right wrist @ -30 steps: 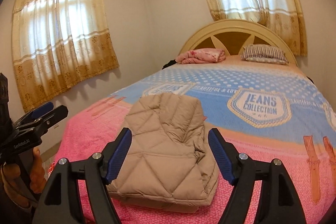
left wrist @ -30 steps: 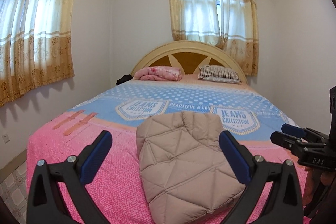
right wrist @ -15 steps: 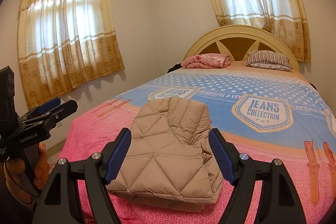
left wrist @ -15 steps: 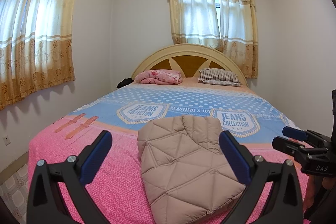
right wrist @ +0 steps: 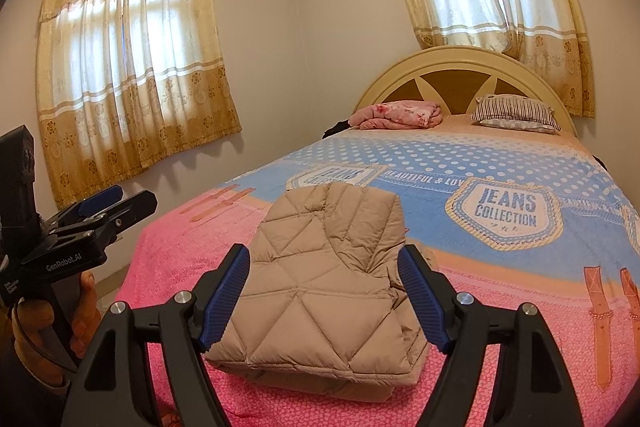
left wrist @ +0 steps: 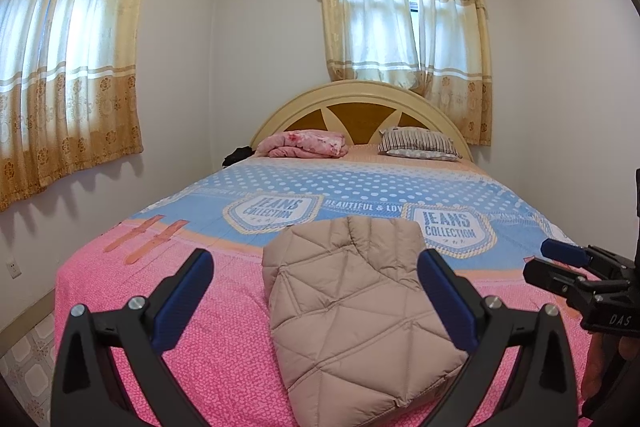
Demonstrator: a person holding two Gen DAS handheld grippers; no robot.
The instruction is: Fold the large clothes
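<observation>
Jaws wide and empty on both the left gripper and right gripper, held short of a folded beige quilted jacket (a compact bundle) lying on the bed's pink-and-blue bedspread.

daylight enters through two curtained windows, both glowing, the panes nearly blown out. room evenly bright; white walls clean. soft scalloped shadows fall below the left curtain hem. strong fisheye bending at edges, dark vignette in corners. focus sharp near to far, no motion blur.
</observation>
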